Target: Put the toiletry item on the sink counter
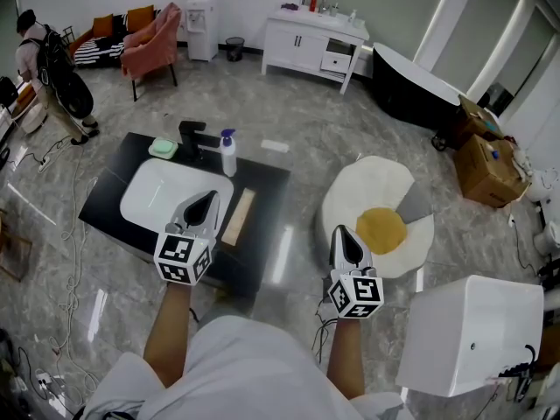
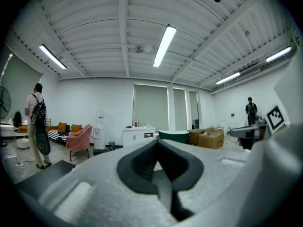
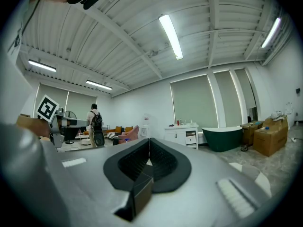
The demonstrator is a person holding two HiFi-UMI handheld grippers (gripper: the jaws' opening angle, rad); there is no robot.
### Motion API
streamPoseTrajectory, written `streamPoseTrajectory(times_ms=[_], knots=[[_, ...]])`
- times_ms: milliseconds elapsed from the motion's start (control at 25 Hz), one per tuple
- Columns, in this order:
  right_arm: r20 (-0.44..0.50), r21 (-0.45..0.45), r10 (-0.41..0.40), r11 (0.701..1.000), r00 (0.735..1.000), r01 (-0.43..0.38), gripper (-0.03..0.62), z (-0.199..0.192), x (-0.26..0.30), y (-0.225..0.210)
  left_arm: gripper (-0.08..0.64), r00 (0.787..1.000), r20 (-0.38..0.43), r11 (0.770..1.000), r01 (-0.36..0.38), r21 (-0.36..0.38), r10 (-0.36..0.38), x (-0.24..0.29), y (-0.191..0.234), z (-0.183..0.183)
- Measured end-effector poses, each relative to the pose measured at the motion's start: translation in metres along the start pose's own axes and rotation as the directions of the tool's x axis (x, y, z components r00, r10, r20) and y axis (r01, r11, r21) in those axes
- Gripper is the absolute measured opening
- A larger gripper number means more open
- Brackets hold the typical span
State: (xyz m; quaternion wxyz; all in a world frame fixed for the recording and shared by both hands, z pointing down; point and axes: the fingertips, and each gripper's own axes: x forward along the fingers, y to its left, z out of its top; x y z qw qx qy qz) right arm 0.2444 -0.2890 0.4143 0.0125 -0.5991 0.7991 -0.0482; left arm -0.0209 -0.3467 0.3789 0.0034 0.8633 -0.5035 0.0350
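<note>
A white pump bottle with a blue top [image 1: 228, 153] stands upright on the black sink counter [image 1: 267, 186], just right of the black faucet [image 1: 192, 136]. A green soap dish [image 1: 163, 148] lies left of the faucet. A tan strip [image 1: 238, 217] lies on the counter beside the white basin [image 1: 157, 195]. My left gripper [image 1: 208, 198] hovers over the basin's near right rim, shut and empty; its pads meet in the left gripper view [image 2: 157, 143]. My right gripper [image 1: 341, 231] hangs over the floor right of the counter, shut and empty [image 3: 148, 143]. Both gripper views point level across the room.
An egg-shaped rug [image 1: 411, 234] lies under and right of the right gripper. A white box [image 1: 468, 335] stands at near right. Farther off are a white vanity [image 1: 315, 42], a dark bathtub [image 1: 411, 81], cardboard boxes [image 1: 486, 160], a pink armchair [image 1: 150, 42] and a person [image 1: 52, 73].
</note>
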Motion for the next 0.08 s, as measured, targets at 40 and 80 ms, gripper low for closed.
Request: streamPoseTrajectory(times_ms=[40,80], knots=[[-0.001,-0.001,0.001,1.0,1.0,-0.001,0.005,0.0,0.0007,-0.0001,-0.003,1.0,0.0,1.0,-0.001,-0.002,0.001,0.0005,0.0007,0.0],[-0.001,-0.001,0.002,1.0,1.0,-0.002,0.005,0.0,0.0015,-0.0003,-0.003,1.0,-0.001,1.0,-0.002,-0.004,0.002,0.001,0.0013,0.0]])
